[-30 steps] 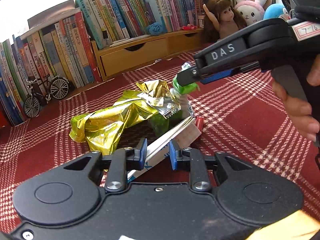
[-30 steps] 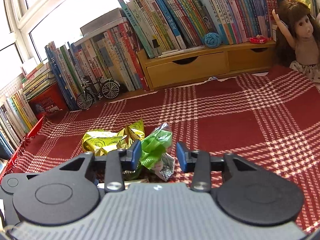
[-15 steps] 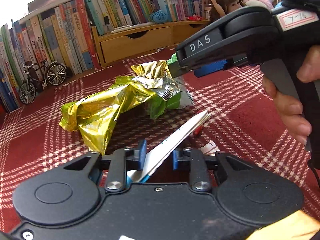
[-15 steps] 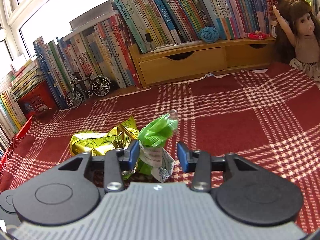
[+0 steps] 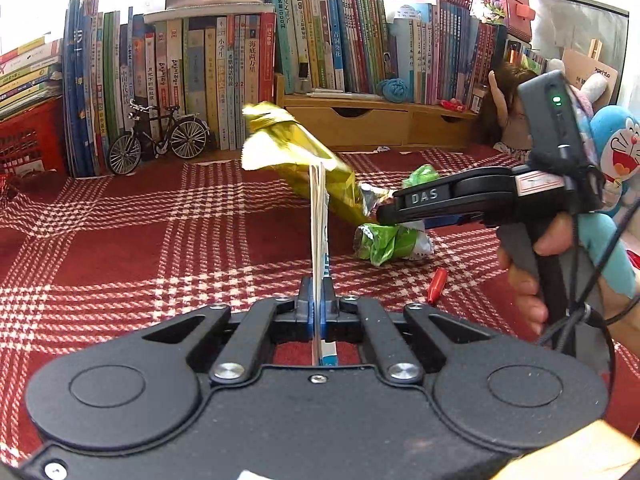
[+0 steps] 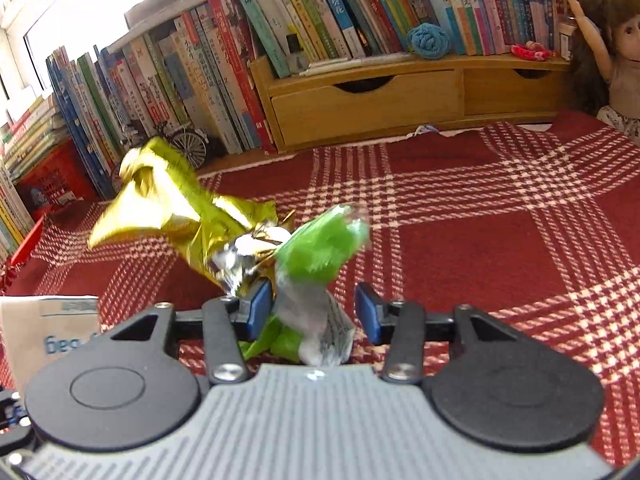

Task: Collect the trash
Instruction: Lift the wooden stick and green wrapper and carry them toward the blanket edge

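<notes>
My left gripper [image 5: 318,300] is shut on a flat white and blue paper pack [image 5: 319,216], held on edge; the same pack [image 6: 48,332] shows at the left of the right wrist view. A crumpled gold foil wrapper [image 5: 296,152] [image 6: 160,208] tilts up off the cloth, blurred, behind the pack's far end. A green and silver wrapper [image 5: 390,240] [image 6: 320,252] lies between the jaws of my right gripper [image 6: 314,312] [image 5: 380,218]. Those jaws are opening, and the right pad stands apart from the wrapper.
A small red piece [image 5: 437,280] lies on the red plaid cloth [image 5: 140,248]. Behind stand rows of books [image 5: 208,80], a model bicycle [image 5: 158,136], a wooden drawer shelf [image 6: 400,96], a doll [image 6: 608,40] and plush toys [image 5: 616,152]. A person's hand [image 5: 528,280] grips the right tool.
The left jaws closed fully on the flat pack and rolled it upright on edge. The gold wrapper rose off the cloth. The right jaws spread wider around the green wrapper.
</notes>
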Demonstrator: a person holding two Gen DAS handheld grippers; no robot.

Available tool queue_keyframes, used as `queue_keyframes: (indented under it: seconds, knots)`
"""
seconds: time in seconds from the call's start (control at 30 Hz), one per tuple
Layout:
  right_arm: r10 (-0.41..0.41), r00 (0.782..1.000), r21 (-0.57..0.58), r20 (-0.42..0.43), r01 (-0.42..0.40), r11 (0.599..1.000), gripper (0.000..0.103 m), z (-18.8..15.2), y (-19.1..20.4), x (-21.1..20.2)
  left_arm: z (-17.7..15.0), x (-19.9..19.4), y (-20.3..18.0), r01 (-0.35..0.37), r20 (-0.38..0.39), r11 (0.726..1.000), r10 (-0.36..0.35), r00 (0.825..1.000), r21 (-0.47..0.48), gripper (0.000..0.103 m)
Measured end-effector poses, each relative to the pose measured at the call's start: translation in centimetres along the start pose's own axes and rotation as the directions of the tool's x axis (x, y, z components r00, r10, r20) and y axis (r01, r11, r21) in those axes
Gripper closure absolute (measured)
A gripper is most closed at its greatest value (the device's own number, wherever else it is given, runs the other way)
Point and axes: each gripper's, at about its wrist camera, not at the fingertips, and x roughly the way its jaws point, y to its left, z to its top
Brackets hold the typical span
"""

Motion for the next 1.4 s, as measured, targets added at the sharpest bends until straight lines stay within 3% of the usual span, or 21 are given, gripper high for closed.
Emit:
queue_keyframes:
  seconds: [0.03,0.1,0.27,0.63,1.4]
  knots:
    - [0.001,1.000,-0.003,-0.011,-0.001,1.000,0.041,-0.1,0.1,0.3,-0.1,-0.2,0.1,-0.002,-0.001,1.000,0.002,1.000,-0.004,0.100]
    - [0.007,1.000,-0.004,-0.028,-0.007,1.000,0.052,-0.4,0.4,0.5,-0.2,-0.5,0.3,-0.003,0.004,1.000,0.003,1.000,-0.017,0.100]
    - [0.038,0.999,-0.026,-0.019,-0.039,0.999,0.061,-0.7,0.6,-1.3,-0.6,-1.2,0.8,0.008,0.013,0.999,-0.008,1.000,-0.054,0.100]
    - [0.117,0.992,-0.080,0.038,-0.113,0.990,0.061,-2.1,-0.2,-8.3,-1.0,-4.3,-0.3,0.029,0.034,0.997,-0.027,0.999,-0.064,0.100]
    - [0.234,0.971,-0.183,0.037,-0.224,0.957,0.061,-10.6,-1.3,-21.6,-6.2,-15.6,-5.9,0.186,0.078,0.980,-0.180,0.981,-0.069,0.100]
